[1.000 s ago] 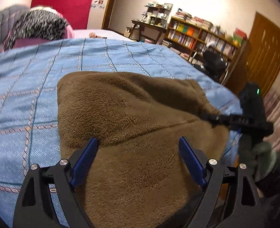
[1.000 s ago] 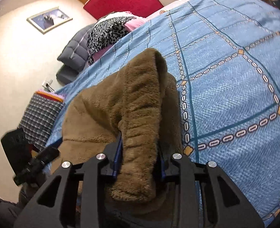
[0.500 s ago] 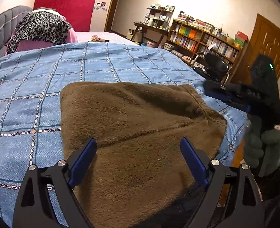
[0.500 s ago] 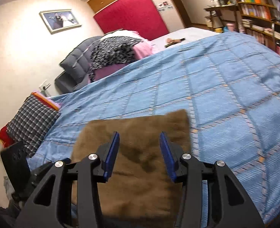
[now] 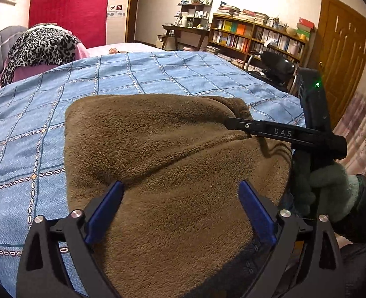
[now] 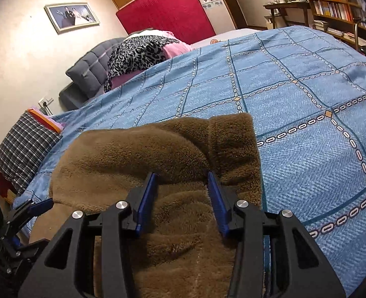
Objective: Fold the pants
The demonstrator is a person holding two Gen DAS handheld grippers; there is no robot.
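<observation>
The brown fleece pants [image 5: 163, 154] lie folded on the blue checked bedspread [image 5: 133, 74] at its near edge. My left gripper [image 5: 180, 198] is open wide, hovering just above the near part of the pants. My right gripper [image 6: 183, 188] is open, its blue fingers [image 6: 148, 193] astride a raised fold of the pants [image 6: 138, 164], not closed on it. In the left wrist view the right gripper [image 5: 235, 123] reaches in from the right, its tip at the pants' right edge.
Leopard-print and pink bedding [image 5: 41, 47] is piled at the bed's head by a grey headboard [image 6: 91, 67]. A checked cushion [image 6: 21, 149] lies left of the bed. Bookshelves [image 5: 255, 37], a desk [image 5: 183, 31], a black chair [image 5: 277, 64] and a wooden door [image 5: 342, 49] stand beyond the bed.
My right gripper let go of the fold it held a second ago, lifted away, then came back down over the pants' right edge. My left gripper stayed open above the pants.
</observation>
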